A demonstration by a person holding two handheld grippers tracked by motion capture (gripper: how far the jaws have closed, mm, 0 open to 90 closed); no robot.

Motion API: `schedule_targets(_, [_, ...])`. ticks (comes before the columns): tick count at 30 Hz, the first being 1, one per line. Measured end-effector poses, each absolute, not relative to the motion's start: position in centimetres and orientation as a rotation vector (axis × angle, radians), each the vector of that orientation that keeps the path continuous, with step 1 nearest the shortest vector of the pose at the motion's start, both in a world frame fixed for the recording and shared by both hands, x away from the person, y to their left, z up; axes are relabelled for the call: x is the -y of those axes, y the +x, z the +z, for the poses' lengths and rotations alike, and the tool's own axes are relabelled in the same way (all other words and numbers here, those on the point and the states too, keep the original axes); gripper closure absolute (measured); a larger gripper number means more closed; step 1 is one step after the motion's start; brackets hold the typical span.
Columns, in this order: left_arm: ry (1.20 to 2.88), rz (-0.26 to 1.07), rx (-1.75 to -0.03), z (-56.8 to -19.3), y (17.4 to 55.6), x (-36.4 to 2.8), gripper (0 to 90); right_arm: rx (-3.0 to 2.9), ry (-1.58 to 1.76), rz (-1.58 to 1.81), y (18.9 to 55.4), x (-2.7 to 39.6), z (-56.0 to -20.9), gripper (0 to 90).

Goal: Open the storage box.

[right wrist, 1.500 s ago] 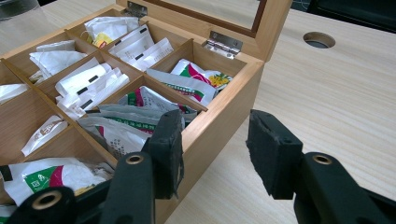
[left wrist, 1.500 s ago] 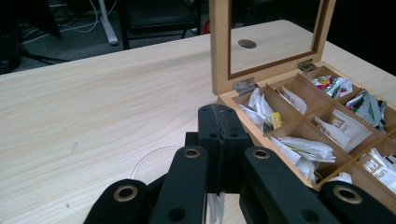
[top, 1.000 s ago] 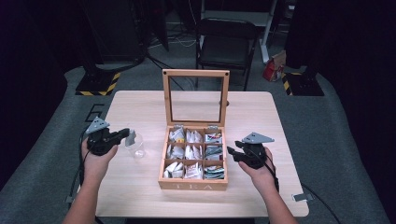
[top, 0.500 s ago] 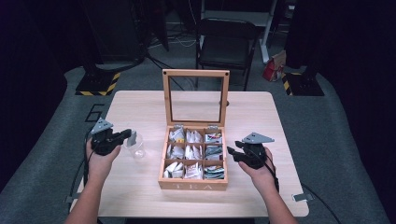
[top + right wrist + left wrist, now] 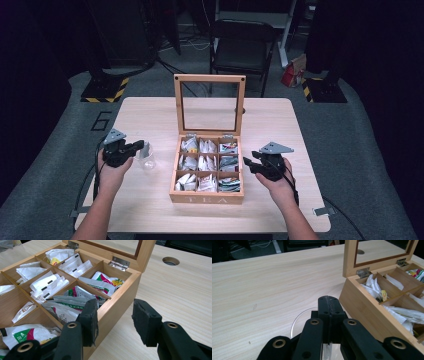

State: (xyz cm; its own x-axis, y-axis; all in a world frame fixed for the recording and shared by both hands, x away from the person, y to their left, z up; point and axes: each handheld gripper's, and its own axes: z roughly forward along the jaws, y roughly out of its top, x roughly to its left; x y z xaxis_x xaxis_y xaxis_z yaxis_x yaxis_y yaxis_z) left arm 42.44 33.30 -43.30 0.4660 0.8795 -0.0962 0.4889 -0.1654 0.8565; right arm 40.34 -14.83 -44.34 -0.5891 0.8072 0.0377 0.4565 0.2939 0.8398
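1. Left gripper [image 5: 135, 146]: the jaws are fully closed, pad against pad, as the left gripper view [image 5: 329, 301] shows. They sit directly above the clear glass [image 5: 146, 161], whose rim [image 5: 298, 317] curves beneath them. Whether a thin item is pinched between the pads cannot be told. Compared with a second ago, this hand has shifted slightly toward the glass, so the work on this side is probably centred there.
2. Glass: it stands upright on the table [image 5: 150, 115], just left of the tea box [image 5: 206, 198] and apart from it.
3. Tea box: the glazed lid [image 5: 209, 78] stands upright, and all nine compartments are exposed and stocked with sachets [image 5: 228, 161].
4. Right gripper [image 5: 246, 162]: position and jaw gap are unchanged. The jaws are partly open and hold nothing [image 5: 115, 308]. They point at the box's right wall, just beside it, and the nearest sachets [image 5: 72, 305] lie a little beyond the inner jaw. It seems placed to take a sachet.
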Motion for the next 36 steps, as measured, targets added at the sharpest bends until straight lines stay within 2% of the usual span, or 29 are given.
schedule_targets(3, [1.813, 0.541, -1.17, -43.5, 42.4, -33.4, 88.7, -2.177, 1.133, 1.211, 40.3, 14.8, -44.4, 54.7])
schedule_targets(6, [1.82, 0.527, -1.187, -43.7, 42.4, -33.5, 82.4, -2.177, 1.131, 1.211, 40.3, 14.8, -44.4, 54.7])
schedule_targets(13, [1.798, 0.535, -1.199, -43.7, 42.1, -33.7, 75.6, -2.178, 1.13, 1.209, 40.4, 14.8, -44.4, 54.7])
schedule_targets(18, [1.774, 0.502, -1.217, -43.3, 41.9, -33.8, 64.7, -2.181, 1.14, 1.207, 40.3, 14.9, -44.4, 54.1])
schedule_targets(28, [1.751, 0.488, -1.204, -41.8, 40.9, -33.9, 53.2, -2.21, 1.13, 1.203, 40.5, 14.7, -44.5, 49.7])
schedule_targets(36, [1.749, 0.48, -1.166, -40.6, 40.1, -33.0, 51.4, -2.24, 1.125, 1.208, 41.0, 14.3, -43.9, 46.7])
